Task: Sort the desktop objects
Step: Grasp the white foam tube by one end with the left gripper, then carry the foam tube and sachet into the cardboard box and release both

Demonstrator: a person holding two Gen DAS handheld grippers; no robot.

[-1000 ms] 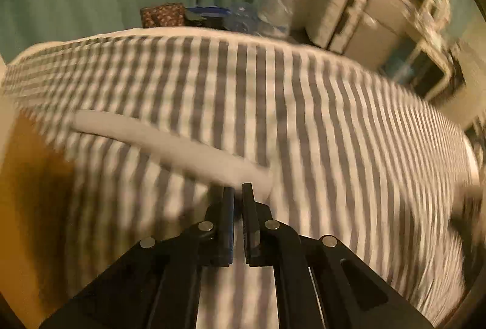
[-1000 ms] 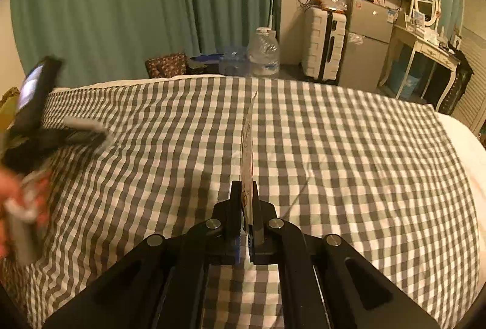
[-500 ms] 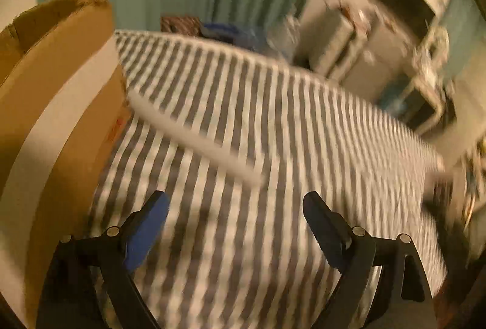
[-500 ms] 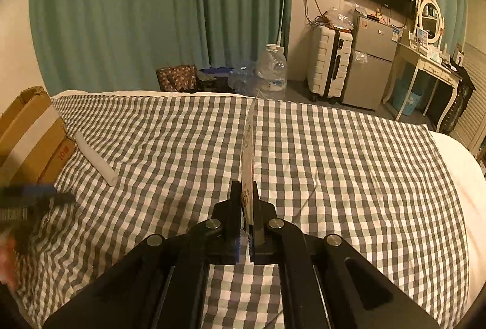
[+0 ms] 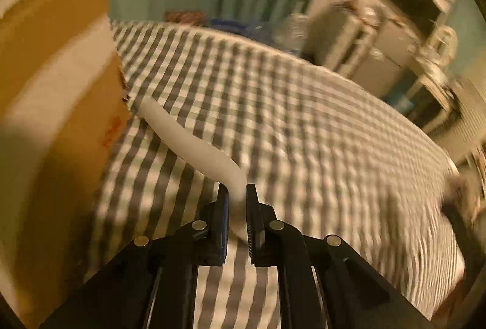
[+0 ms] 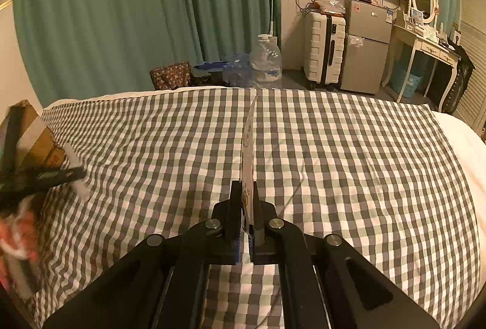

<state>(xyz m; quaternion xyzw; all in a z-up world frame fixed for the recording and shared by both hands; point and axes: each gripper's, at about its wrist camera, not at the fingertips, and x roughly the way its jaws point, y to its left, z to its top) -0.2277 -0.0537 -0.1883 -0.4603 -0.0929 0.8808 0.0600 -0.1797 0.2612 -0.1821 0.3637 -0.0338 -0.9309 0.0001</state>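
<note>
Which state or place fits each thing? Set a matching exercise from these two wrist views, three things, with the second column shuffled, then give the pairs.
Things:
1. white tube
2. flat card
3. cardboard box

States or places:
A. held edge-on in the right gripper
B. at the left edge of the checked cloth
C. near end between the left gripper fingers

Pairs: 1-C, 2-A, 3-B
</note>
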